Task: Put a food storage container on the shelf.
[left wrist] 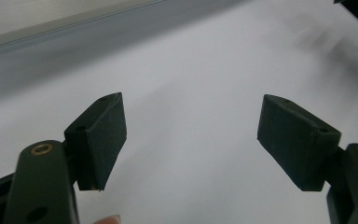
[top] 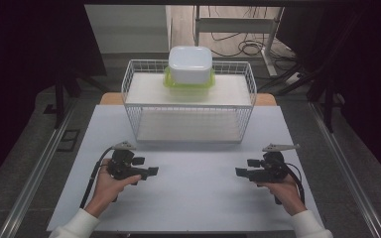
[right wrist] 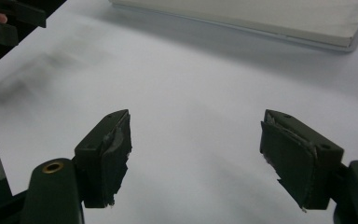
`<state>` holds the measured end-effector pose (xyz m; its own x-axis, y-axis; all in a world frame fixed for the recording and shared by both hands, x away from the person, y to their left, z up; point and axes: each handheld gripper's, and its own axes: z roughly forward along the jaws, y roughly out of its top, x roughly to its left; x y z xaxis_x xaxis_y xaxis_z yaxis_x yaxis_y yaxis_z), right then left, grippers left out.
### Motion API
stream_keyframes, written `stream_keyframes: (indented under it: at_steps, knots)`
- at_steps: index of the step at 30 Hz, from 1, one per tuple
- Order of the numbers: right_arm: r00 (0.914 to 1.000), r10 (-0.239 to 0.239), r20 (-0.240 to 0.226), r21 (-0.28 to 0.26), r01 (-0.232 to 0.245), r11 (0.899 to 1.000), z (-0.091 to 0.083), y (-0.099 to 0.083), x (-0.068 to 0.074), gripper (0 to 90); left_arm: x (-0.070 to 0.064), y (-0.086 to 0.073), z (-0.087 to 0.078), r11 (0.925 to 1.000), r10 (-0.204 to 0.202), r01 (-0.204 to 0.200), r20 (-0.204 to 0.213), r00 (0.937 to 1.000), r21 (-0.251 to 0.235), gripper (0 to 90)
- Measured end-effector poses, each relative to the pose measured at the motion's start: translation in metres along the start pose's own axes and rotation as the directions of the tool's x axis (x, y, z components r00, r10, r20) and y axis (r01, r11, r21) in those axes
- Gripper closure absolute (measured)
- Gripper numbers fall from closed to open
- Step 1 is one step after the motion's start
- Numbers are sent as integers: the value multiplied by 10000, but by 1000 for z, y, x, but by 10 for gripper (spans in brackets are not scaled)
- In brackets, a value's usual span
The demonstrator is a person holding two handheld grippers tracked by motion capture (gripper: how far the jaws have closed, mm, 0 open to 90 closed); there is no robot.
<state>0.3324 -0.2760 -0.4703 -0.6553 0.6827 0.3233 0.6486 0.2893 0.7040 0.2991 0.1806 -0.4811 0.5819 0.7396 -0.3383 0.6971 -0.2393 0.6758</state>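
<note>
A white lidded container (top: 190, 64) sits on a yellow-green lid or tray (top: 188, 82) on the top shelf of a white wire rack (top: 188, 101) at the back of the table. My left gripper (top: 146, 166) rests near the front left, held by a hand, jaws pointing right. My right gripper (top: 244, 167) is at the front right, jaws pointing left. Both are open with nothing between them. In the left gripper view the left gripper (left wrist: 191, 140) hangs over bare white table. In the right gripper view the right gripper (right wrist: 196, 154) has worn pads (right wrist: 116, 158).
The white table (top: 193, 198) spreads between the two grippers and the rack. The rack's lower shelf (top: 188, 126) holds a white board, whose edge (right wrist: 242, 21) shows in the right gripper view. Cables lie on the floor behind the table. Dark curtains flank both sides.
</note>
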Motion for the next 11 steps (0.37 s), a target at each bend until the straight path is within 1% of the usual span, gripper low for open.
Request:
stream_keyframes:
  at_steps: [2,5,7,9,11]
  knots:
    - [10000,79,5,50,-79,10000,1,-1,0,246,0,0,1,10000,46,-46,-34,10000,37,234]
    - [10000,66,-6,-69,-66,10000,0,-2,-1,242,0,-1,2,10000,47,-47,-41,10000,87,234]
    - [10000,67,-8,-140,-67,9999,0,-2,-1,239,3,-2,2,9999,-152,152,97,9998,30,234]
    - [9999,115,-99,-404,-119,9991,-1,-1,-3,231,5,-2,0,9996,-270,271,82,9996,-64,233]
    - [9998,149,-110,-449,-154,9989,-1,-1,-4,228,6,-2,-3,9992,-345,345,14,9994,-180,232]
